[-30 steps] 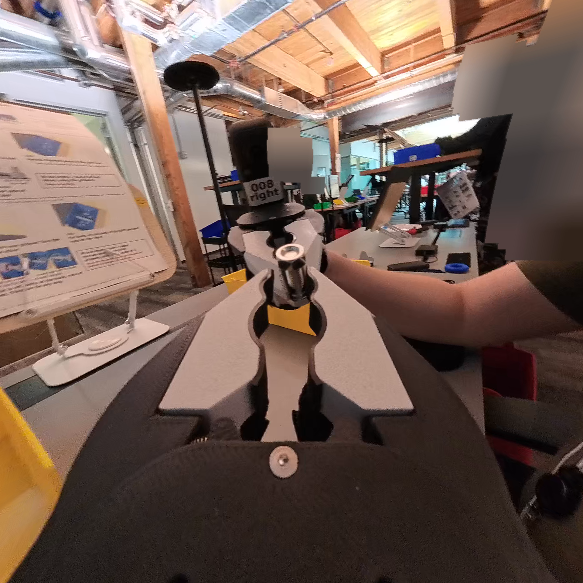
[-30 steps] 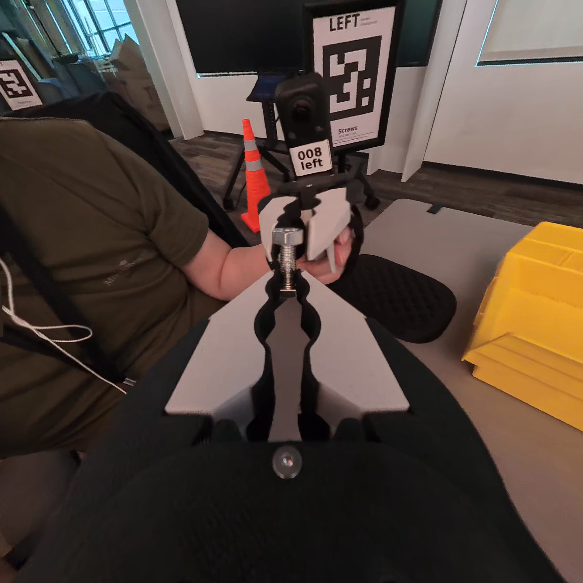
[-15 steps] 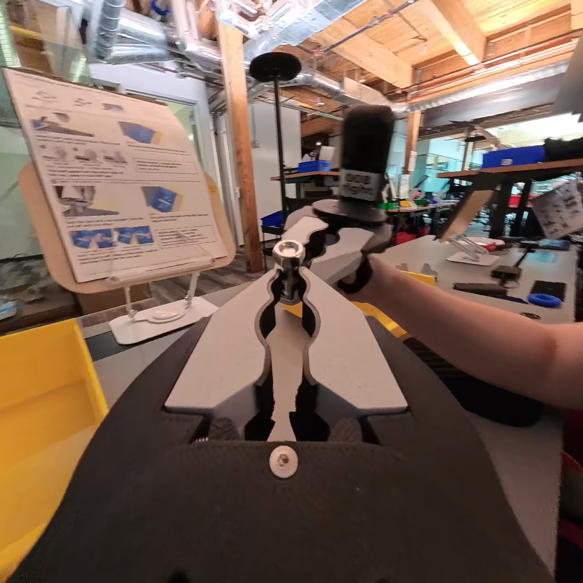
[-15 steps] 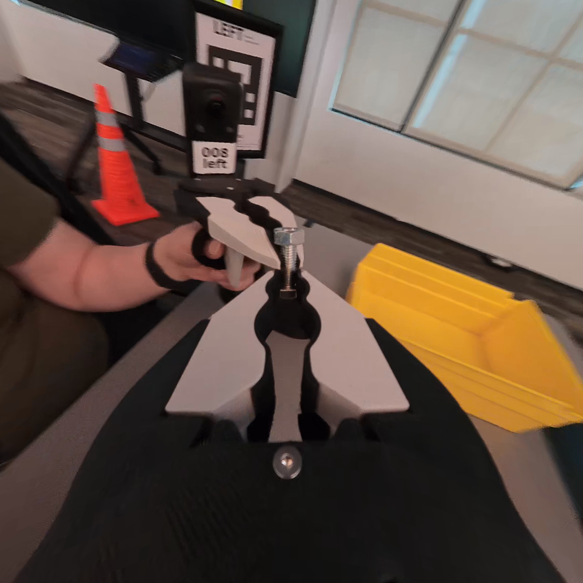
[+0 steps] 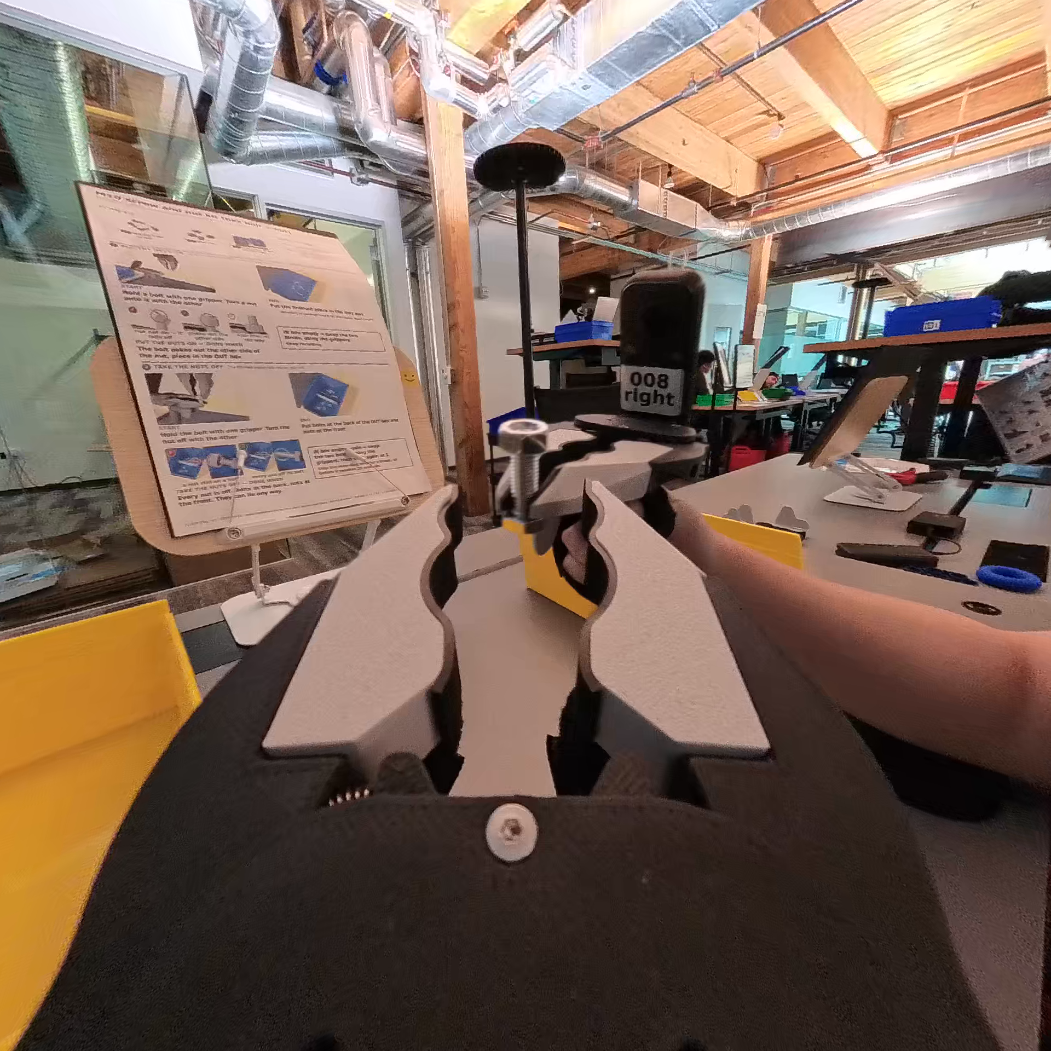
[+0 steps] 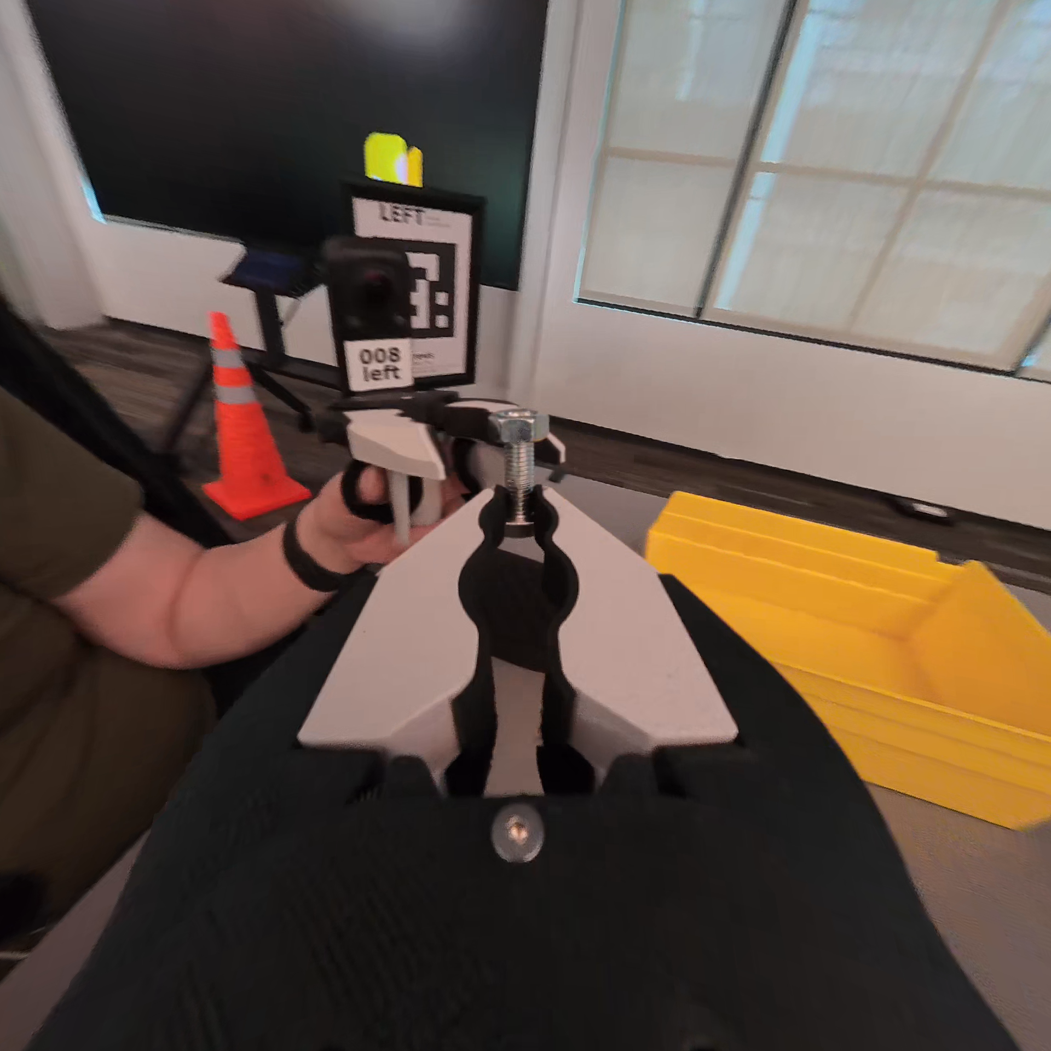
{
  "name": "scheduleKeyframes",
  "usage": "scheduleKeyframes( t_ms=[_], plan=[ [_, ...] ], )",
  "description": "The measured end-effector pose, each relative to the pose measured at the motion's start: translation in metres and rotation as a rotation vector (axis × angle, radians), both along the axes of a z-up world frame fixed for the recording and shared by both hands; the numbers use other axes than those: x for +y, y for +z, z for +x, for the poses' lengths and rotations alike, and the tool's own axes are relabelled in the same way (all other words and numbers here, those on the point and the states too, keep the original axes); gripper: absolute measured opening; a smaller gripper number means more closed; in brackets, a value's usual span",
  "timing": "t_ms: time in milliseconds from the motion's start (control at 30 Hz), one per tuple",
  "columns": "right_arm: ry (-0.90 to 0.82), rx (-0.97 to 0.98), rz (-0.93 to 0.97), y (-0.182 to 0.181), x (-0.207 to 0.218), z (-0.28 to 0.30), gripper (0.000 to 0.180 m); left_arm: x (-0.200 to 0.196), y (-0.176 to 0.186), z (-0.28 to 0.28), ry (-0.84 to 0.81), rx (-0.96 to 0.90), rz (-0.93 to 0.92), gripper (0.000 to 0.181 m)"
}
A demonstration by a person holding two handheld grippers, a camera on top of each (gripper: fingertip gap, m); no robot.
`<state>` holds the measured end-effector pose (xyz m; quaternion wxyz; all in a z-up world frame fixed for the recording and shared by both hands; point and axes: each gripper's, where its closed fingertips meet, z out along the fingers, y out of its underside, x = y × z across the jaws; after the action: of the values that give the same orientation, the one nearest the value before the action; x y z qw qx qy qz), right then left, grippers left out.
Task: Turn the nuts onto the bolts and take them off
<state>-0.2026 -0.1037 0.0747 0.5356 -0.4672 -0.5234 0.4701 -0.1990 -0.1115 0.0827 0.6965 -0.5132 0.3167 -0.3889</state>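
Observation:
A silver bolt stands upright with a hex piece at its top. My right gripper is shut on the bolt's lower end. In the left wrist view the bolt rises from the right gripper, just beyond my left fingertips. My left gripper is open and empty, its jaws standing wide apart. In the right wrist view the left gripper sits behind the bolt's top, level with it and apart from it. I cannot tell whether the hex piece is a nut or the bolt's head.
A yellow bin lies on the grey table right of the right gripper. Another yellow bin is at the left, and a third is behind the bolt. An instruction sheet on a stand is at the back left. A forearm crosses at the right. Less than 4 cm separates the two grippers' tips.
My left gripper was shut on the bolt's top; it has opened and let go. My right gripper keeps hold of the lower end. Both views have swung round.

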Motion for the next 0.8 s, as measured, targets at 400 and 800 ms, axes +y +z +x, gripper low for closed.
scheduleKeyframes(
  t_ms=[400, 800],
  plan=[
    [0.314, -0.128, -0.110, -0.020, -0.043, 0.000, 0.007, -0.036, 0.002, 0.013, -0.246, 0.062, 0.065, 0.031],
    [-0.345, -0.078, 0.468, -0.002, 0.011, -0.013, 0.008, 0.012, 0.009, 0.001, 0.127, -0.069, 0.010, 0.017]
  ],
)
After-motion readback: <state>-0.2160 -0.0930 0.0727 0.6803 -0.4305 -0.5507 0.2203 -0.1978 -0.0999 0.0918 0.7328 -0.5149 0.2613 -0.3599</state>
